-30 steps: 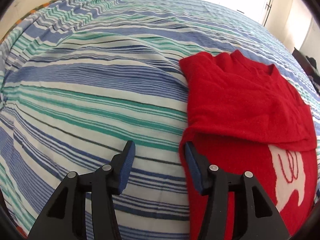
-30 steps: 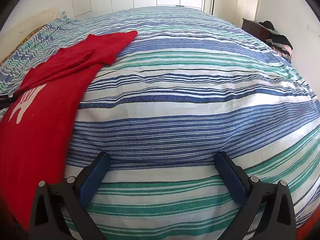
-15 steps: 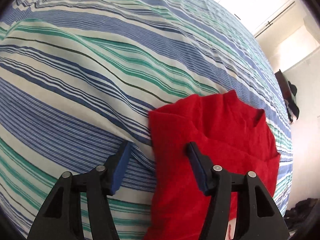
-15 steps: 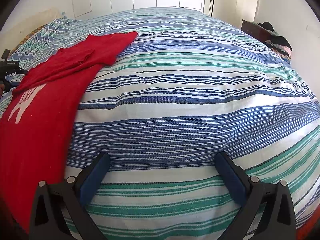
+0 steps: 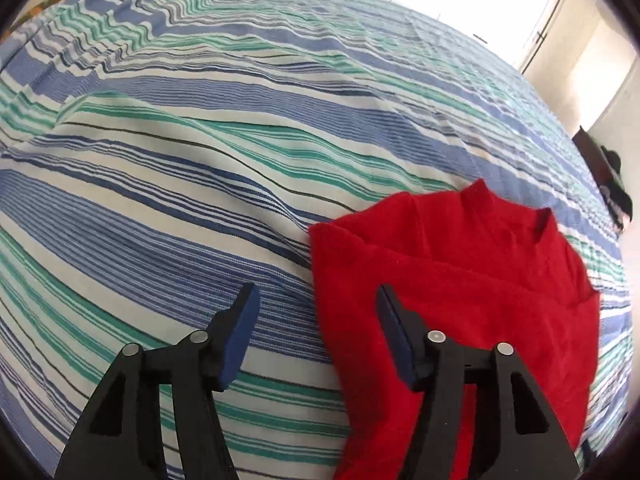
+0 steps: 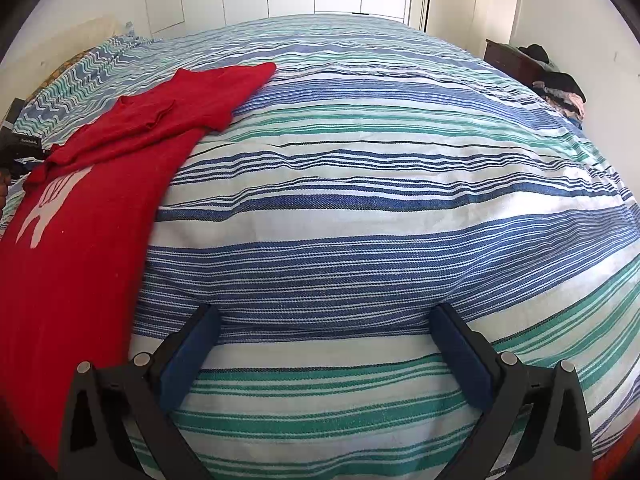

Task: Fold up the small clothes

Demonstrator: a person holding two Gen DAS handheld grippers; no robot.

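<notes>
Left tongs (image 5: 316, 316) opening, nothing gripped, astride red knit sweater's (image 5: 460, 280) edge; right tongs (image 6: 324, 340) agape, empty. Risk: pinching striped bedspread (image 5: 200, 200) w/ sweater.

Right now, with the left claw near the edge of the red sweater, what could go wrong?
1. The left claw, opening, straddles the red sweater edge above the striped bedcover; closing could pinch the bedcover too.
2. Pulling one layer may undo the folded sleeve.
3. The right claw, open and aside, cannot steady the sweater.
</notes>
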